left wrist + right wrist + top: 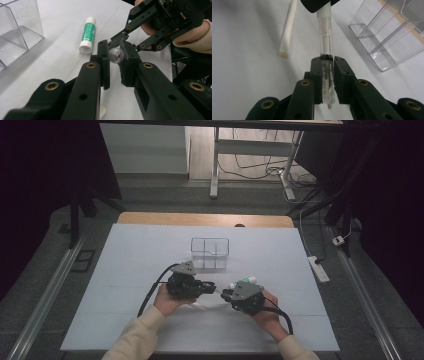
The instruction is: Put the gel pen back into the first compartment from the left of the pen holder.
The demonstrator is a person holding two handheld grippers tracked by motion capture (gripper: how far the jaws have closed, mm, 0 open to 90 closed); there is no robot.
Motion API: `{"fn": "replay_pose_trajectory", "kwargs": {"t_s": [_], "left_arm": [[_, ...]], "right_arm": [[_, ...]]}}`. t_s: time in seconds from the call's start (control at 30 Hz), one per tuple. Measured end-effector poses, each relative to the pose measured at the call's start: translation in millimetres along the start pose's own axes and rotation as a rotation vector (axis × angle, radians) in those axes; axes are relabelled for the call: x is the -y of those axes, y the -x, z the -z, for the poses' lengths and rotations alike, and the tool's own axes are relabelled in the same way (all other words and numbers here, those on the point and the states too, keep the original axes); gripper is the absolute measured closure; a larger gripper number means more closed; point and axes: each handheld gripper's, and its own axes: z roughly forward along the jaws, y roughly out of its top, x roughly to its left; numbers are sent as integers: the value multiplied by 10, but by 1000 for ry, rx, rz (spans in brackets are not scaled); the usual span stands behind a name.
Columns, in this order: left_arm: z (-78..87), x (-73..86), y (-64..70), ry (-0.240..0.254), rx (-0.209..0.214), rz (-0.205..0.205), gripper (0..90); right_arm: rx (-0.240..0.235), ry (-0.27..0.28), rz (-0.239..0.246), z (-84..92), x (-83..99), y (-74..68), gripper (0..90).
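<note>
Clear pen spans both grippers: right fingers clamp barrel, left fingers pinch its end (glue stick beside).

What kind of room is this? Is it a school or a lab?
Probably a lab or workshop set up for recording, not a classroom. A table under a white sheet is boxed in by dark curtains, cables trail over the floor behind it, and a power strip lies beside it.
</note>
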Motion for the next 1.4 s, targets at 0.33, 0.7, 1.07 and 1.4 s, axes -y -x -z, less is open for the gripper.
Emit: {"fn": "replay_pose_trajectory", "kwargs": {"t_s": [0.33,0.7,1.07,1.4], "left_arm": [[77,-9,1,29,-41,-4,799],[200,-6,-32,66,-78,8,799],[349,0,-79,103,-118,23,799],[420,4,-91,110,-143,20,799]], "right_arm": [[1,30,-75,45,20,65,639],[37,98,-206,183,65,162,459],[59,99,-260,358,274,238,436],[87,73,-293,477,465,266,415]]}}
